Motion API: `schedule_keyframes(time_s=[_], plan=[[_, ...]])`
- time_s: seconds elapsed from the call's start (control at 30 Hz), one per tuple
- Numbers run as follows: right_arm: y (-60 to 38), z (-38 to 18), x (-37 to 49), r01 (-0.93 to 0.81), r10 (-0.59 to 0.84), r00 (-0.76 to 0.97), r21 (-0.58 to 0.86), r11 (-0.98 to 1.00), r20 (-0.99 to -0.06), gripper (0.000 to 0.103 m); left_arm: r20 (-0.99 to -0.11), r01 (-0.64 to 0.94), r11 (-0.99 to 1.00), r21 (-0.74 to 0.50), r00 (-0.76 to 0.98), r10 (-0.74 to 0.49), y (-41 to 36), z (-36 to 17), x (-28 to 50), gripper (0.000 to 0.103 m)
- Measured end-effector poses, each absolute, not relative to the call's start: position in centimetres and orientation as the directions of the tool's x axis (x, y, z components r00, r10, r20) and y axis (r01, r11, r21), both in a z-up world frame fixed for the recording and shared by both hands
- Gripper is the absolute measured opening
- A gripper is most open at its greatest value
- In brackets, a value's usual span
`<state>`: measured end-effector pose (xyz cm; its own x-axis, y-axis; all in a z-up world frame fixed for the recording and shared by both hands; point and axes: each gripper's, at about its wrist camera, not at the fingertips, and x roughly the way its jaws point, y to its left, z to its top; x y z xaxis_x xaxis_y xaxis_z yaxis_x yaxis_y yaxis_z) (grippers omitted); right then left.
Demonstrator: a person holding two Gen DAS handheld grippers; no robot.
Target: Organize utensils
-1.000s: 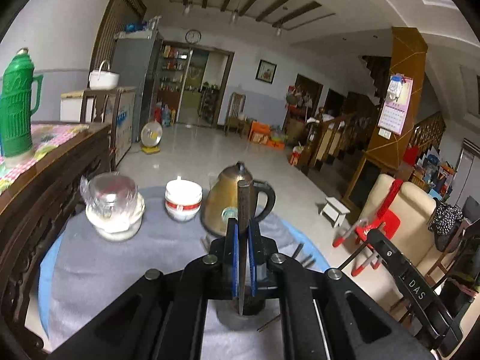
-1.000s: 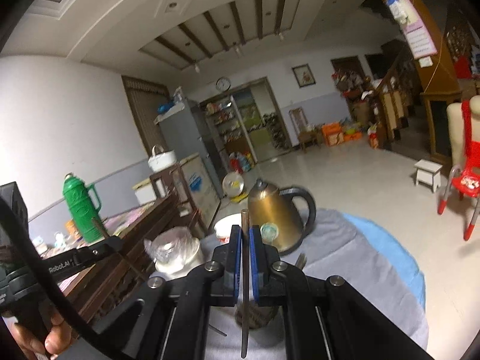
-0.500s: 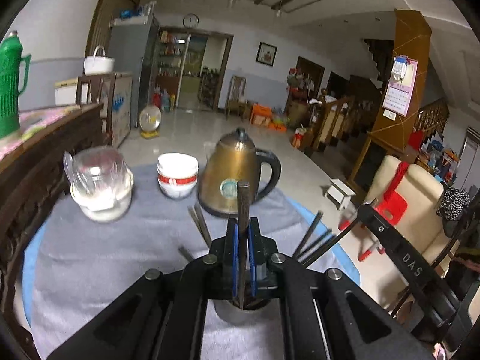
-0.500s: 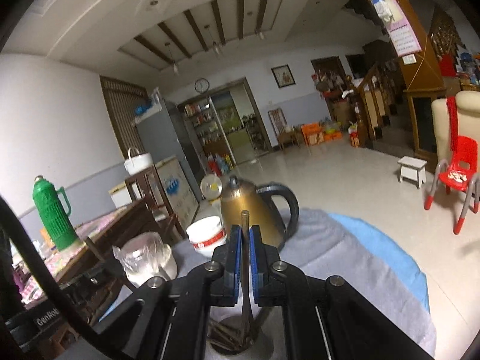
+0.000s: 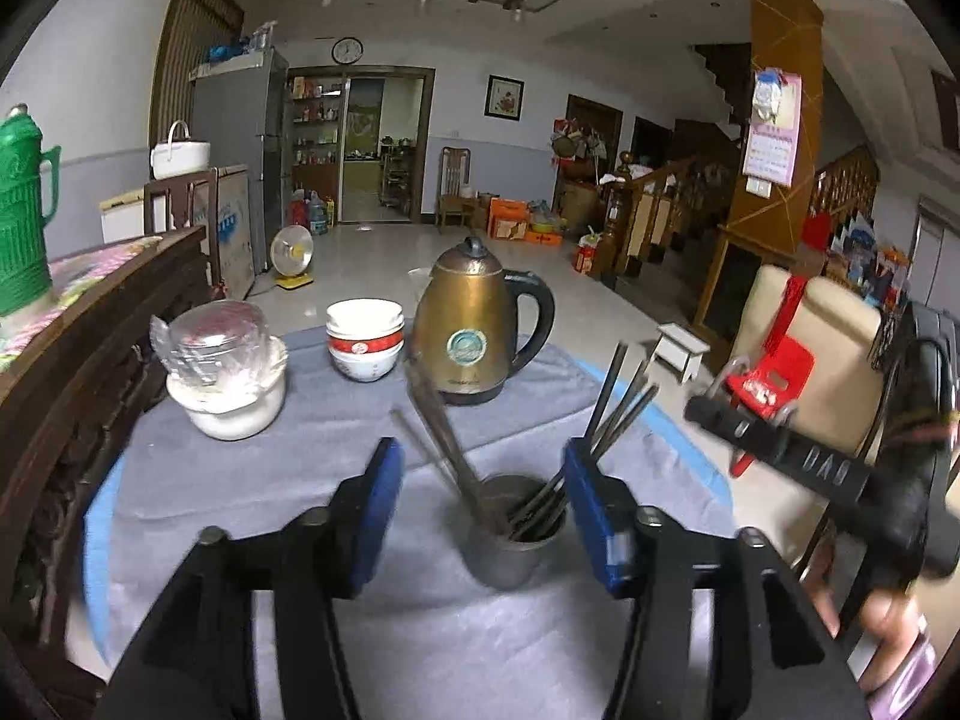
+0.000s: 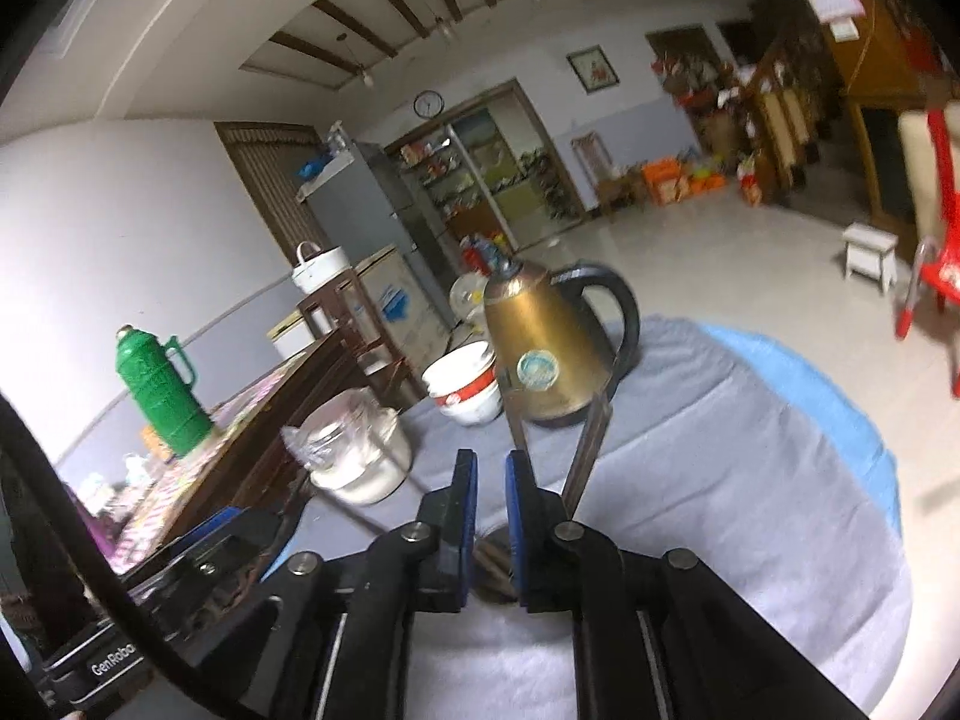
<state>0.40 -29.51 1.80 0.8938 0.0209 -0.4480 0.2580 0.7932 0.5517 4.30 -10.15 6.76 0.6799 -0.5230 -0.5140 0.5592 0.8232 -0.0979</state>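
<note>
Round table (image 5: 684,438) under grey cloth (image 5: 336,468), brass kettle (image 5: 474,324), stacked bowls (image 5: 364,339), covered white bowl (image 5: 231,396), metal cup (image 5: 515,531)

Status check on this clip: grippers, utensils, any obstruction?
Left gripper just opened wide, empty. Right gripper opening slightly, nothing gripped. Utensils standing in holder cup. Kettle behind, clear.

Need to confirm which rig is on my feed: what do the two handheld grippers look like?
Both are matte black frames with round silver bolts and flat blue finger pads. The left gripper is seen from its own camera; the right gripper carries white lettering on its side, and a black cable crosses the right wrist view.
</note>
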Motion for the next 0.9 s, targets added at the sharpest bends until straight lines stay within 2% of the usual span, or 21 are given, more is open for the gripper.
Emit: schedule_keyframes(time_s=[0.07,0.1,0.13,0.17,0.37,0.53,0.77,0.9], plan=[[-30.0,1.5,-0.6,0.262,0.019,0.899,0.573,0.777,-0.437,0.029,-0.529,0.543,0.837,-0.07,0.691,-0.493,-9.2,6.3,3.8,0.077],[-30.2,1.3,-1.2,0.26,0.018,0.904,0.584,0.769,-0.427,0.044,-0.534,0.532,0.845,-0.053,0.7,-0.474,-8.7,6.0,3.5,0.078],[-30.3,1.3,-1.7,0.26,0.013,0.908,0.59,0.764,-0.418,0.068,-0.544,0.517,0.856,-0.029,0.71,-0.447,-8.2,5.5,3.2,0.079],[-30.4,1.3,-2.5,0.261,-0.005,0.917,0.589,0.765,-0.4,0.071,-0.553,0.503,0.864,-0.012,0.717,-0.425,-7.8,5.1,3.1,0.083],[-29.5,0.5,-3.9,0.303,-0.057,0.892,0.498,0.813,-0.449,0.071,-0.615,0.424,0.903,0.071,0.732,-0.295,-6.6,2.7,2.8,0.089],[-28.2,-1.2,-4.3,0.318,-0.064,0.863,0.441,0.839,-0.501,0.071,-0.634,0.364,0.918,0.158,0.75,-0.188,-6.4,0.8,2.5,0.089],[-25.2,-1.9,-4.4,0.289,-0.045,0.842,0.377,0.88,-0.538,0.071,-0.634,0.299,0.93,0.215,0.767,-0.101,-5.6,0.3,2.4,0.089],[-23.4,-1.6,-4.6,0.265,-0.043,0.839,0.339,0.903,-0.542,0.071,-0.63,0.289,0.933,0.215,0.771,-0.094,-5.2,0.3,2.3,0.09]])
